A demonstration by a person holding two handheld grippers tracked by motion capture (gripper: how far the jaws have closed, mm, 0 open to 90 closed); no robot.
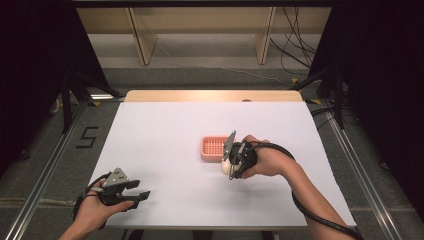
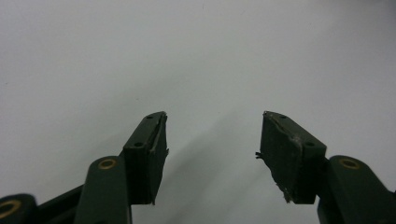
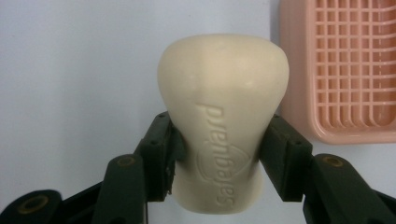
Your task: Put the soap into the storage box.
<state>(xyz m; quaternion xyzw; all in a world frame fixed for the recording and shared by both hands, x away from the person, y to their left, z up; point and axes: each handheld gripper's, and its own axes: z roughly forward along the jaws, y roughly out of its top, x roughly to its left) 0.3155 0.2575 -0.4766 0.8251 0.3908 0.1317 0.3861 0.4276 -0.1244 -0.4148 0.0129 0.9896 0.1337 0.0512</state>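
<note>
L gripper (image 1: 131, 192) sits low at the near-left corner of the desk (image 1: 165, 125), jaws wide, nothing btwn them, just white surface below. R gripper (image 3: 223, 154) is further in, near desk centre, jaws clamped on the narrow waist of a cream soap bar (image 3: 224, 121) w/ "safeguard" embossed. Soap held just beside the pink slotted tray (image 3: 350, 70), not in it.

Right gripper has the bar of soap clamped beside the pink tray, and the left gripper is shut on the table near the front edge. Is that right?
Not quite. The left gripper is open: the left gripper view shows its jaws standing well apart with nothing but bare white table between them. The rest holds: the right gripper is clamped on the bar of soap beside the pink tray.
</note>
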